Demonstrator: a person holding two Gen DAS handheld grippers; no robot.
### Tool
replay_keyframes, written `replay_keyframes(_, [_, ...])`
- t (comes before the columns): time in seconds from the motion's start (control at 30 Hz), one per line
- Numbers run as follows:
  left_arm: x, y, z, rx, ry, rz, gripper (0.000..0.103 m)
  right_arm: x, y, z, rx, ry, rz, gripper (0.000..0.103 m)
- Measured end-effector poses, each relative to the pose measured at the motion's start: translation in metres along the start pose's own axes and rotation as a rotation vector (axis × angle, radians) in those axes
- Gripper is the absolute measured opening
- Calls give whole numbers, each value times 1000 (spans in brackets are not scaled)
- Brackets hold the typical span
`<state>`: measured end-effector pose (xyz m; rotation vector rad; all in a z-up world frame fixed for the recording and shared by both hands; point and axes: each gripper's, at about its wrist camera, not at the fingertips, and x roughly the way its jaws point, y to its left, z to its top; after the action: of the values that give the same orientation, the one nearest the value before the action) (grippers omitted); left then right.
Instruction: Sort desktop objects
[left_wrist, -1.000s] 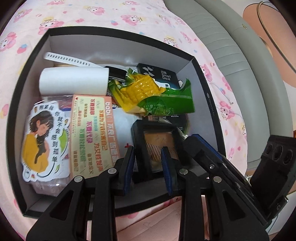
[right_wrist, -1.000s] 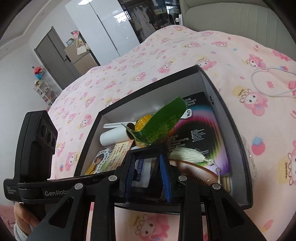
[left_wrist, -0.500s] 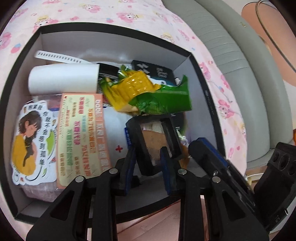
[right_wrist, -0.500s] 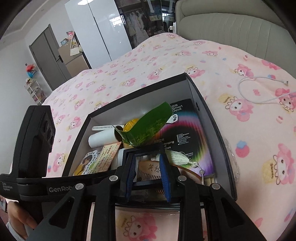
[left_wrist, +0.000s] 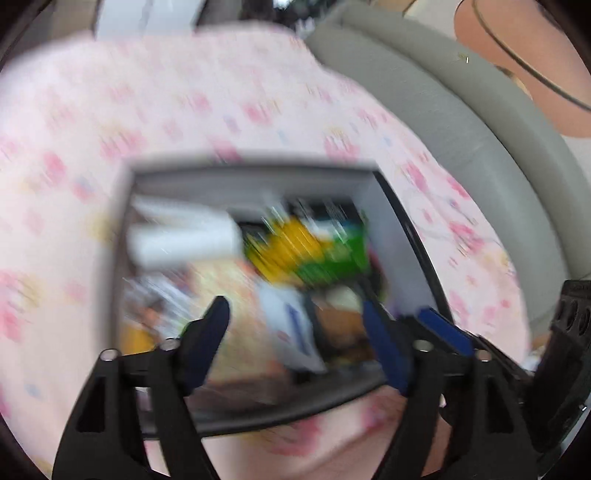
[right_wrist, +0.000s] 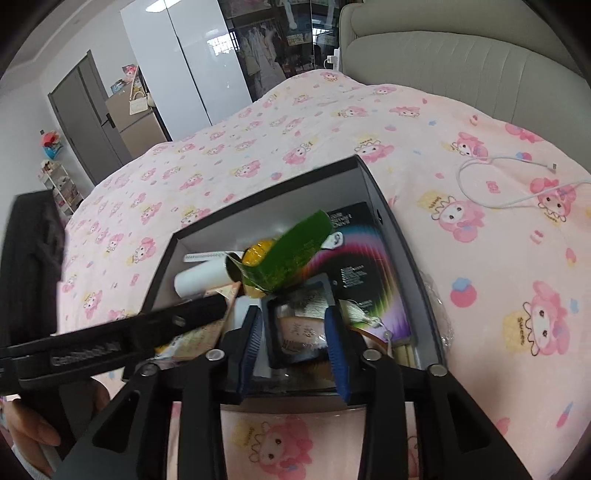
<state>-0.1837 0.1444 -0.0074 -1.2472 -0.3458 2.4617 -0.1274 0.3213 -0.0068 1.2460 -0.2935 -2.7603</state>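
A black storage box (right_wrist: 376, 192) with grey inside sits on the pink bed cover. In it lie a white roll (right_wrist: 197, 277), a green-and-yellow corn packet (right_wrist: 288, 251), a black rainbow-print box (right_wrist: 360, 258) and a small black-framed box with a wooden comb (right_wrist: 299, 325). My right gripper (right_wrist: 293, 347) stays shut on that black-framed box over the storage box's near end. My left gripper (left_wrist: 295, 339) is open and empty above the storage box (left_wrist: 402, 229); its view is motion-blurred. The corn packet (left_wrist: 306, 247) and white roll (left_wrist: 184, 240) show there too.
A white charging cable (right_wrist: 509, 181) lies on the bed cover at the right. A grey padded headboard (right_wrist: 461, 62) runs along the far right. The left gripper's handle (right_wrist: 110, 343) crosses the right wrist view at lower left. Wardrobes and a door stand far behind.
My left gripper has opened, let go of the black-framed box and pulled up and back quickly. My right gripper still holds that box in the storage box.
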Motion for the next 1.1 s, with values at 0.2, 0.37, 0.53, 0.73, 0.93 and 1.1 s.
replay_keyframes(0.2, [-53, 35, 29, 18, -165, 181, 101, -6, 50, 25, -54, -60, 5, 73])
replay_keyframes(0.37, [-82, 67, 35, -17, -202, 249, 102, -1, 94, 48, -88, -77, -18, 74])
replay_keyframes(0.53, [-111, 88, 29, -44, -230, 285, 102, 5, 131, 57, -119, -70, -21, 74])
replay_keyframes(0.73, [-146, 113, 21, -76, -264, 328, 102, -15, 156, 35, -150, -62, -6, 74])
replay_keyframes(0.93, [-199, 81, -12, -26, -274, 363, 102, -67, 153, 11, -179, -97, 10, 74])
replay_keyframes(1.1, [-235, 61, -56, -58, -315, 361, 102, -114, 142, -18, -199, -144, 2, 81])
